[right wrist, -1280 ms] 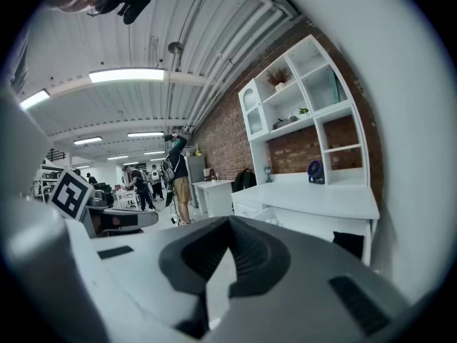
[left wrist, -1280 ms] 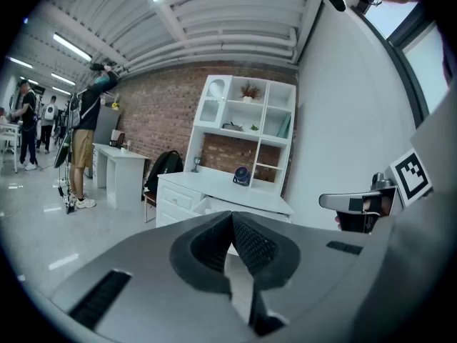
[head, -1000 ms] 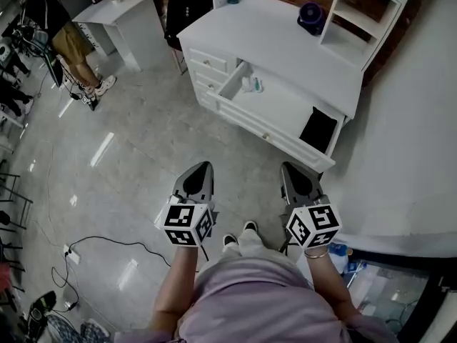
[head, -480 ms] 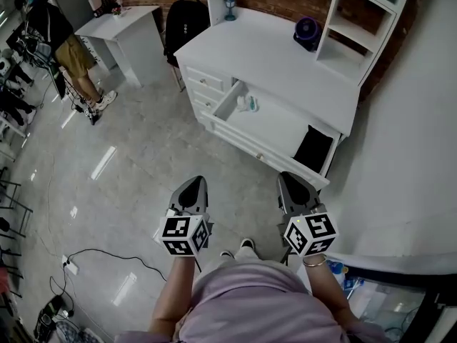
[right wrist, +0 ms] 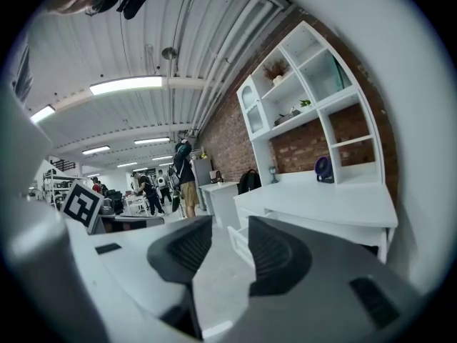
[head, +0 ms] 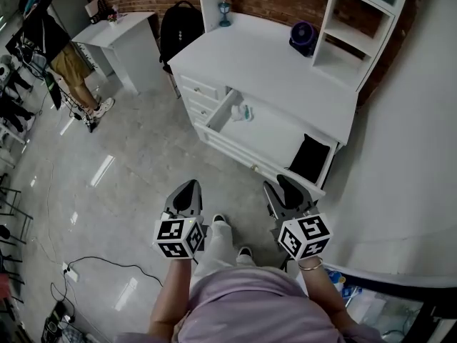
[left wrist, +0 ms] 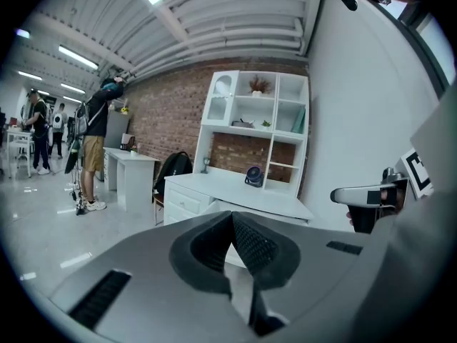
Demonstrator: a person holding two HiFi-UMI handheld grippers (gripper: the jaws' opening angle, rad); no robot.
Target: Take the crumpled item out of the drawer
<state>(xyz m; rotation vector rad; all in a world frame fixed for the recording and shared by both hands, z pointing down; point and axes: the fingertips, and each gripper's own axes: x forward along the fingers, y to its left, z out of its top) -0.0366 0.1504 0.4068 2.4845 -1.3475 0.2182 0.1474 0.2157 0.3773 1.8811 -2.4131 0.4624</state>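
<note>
Low in the frame, the right gripper [head: 280, 191] has just been opening its empty jaws partway, probably readying a grab, while the left gripper [head: 187, 190] is showing its jaws touching, and the crumpled item [head: 243, 112] is lying in the open drawer [head: 218, 114] at upper centre, well apart from both.

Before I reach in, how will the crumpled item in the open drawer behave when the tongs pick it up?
The crumpled item looks small and irregular, so it is probably light and soft, squashing rather than resisting. It lies loose in the drawer, so a push would likely slide it. Its material is too distant to tell.
</note>
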